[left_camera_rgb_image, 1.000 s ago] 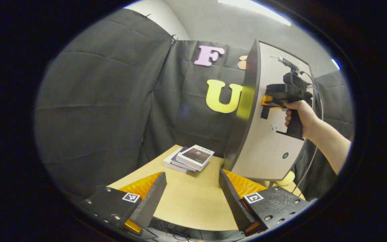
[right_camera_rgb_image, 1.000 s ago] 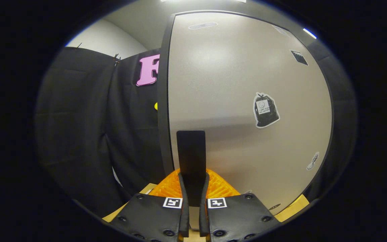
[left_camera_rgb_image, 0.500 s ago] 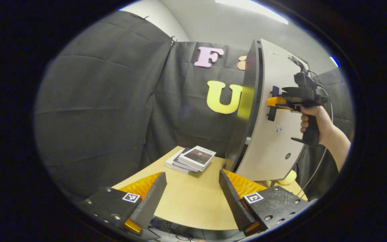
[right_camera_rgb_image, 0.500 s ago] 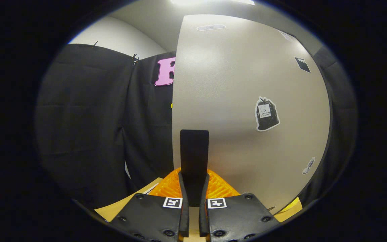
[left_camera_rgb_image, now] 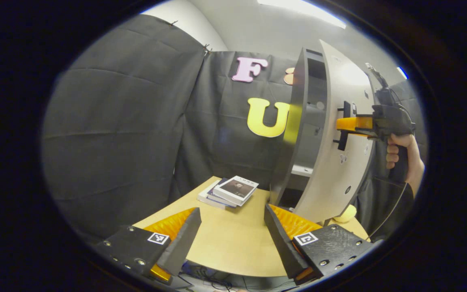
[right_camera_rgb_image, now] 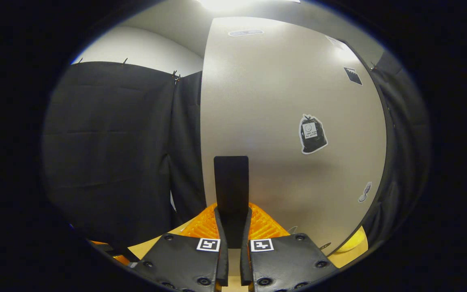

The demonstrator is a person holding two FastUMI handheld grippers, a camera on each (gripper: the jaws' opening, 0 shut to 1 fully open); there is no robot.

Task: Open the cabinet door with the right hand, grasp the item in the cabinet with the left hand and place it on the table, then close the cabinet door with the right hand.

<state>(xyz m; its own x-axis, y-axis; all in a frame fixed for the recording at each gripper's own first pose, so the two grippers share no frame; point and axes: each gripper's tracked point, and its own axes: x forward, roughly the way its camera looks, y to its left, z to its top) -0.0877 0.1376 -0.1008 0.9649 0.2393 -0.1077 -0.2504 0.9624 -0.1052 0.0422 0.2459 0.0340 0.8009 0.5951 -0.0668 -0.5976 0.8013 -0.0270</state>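
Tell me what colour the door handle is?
Black. The handle shows best in the right gripper view.

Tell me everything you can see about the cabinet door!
The cabinet door is a tall, flat, pale grey panel with a dark edge, smooth like laminate. It stands partly open, showing dark shelves behind it. Small stickers dot its front, one like a black bag. The right gripper is clamped on its black handle.
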